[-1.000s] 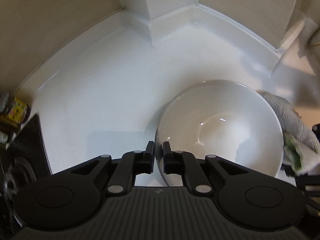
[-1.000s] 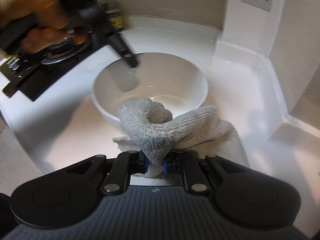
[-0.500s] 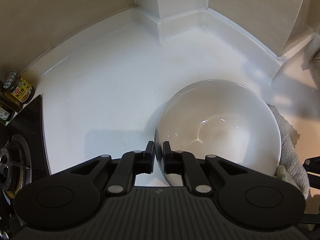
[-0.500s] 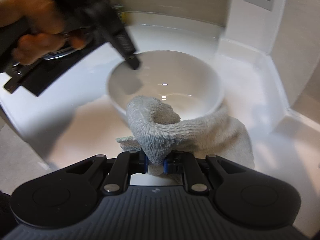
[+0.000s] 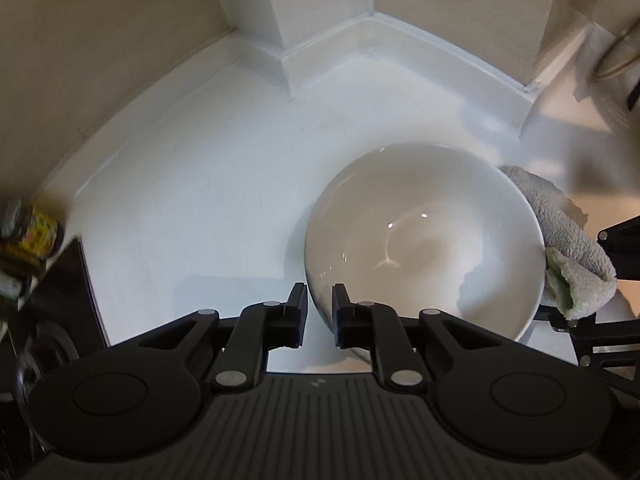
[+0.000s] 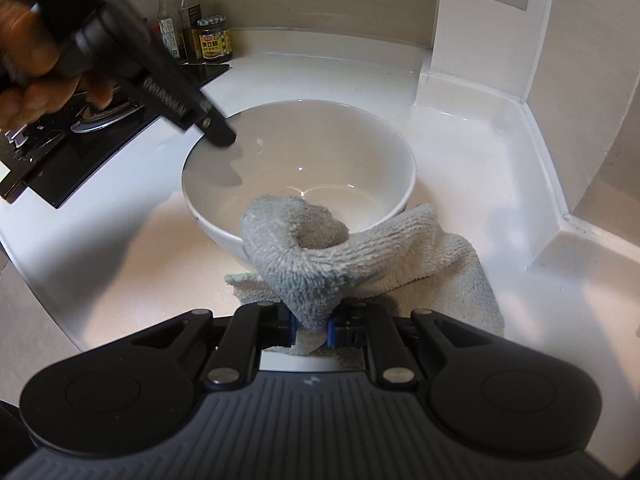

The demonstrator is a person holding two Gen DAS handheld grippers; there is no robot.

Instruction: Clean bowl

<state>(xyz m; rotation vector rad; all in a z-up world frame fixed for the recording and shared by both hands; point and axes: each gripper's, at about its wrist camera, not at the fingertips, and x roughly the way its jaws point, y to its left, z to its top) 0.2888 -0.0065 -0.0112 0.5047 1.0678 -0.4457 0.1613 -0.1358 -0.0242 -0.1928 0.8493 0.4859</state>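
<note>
A large white bowl stands on the white counter; it also shows in the right wrist view. My left gripper is shut on the bowl's near rim, one finger inside and one outside; it shows in the right wrist view at the bowl's left rim. My right gripper is shut on a grey towel that bunches up against the bowl's near side. The towel shows at the bowl's right in the left wrist view.
A black gas stove lies left of the bowl. Sauce bottles and a jar stand at the back wall. A white upstand and pillar border the counter on the right. A jar shows at the left.
The bowl has shifted slightly on the counter with my left gripper still on its rim. The right gripper with the towel has stayed beside the bowl, drawing back a little.
</note>
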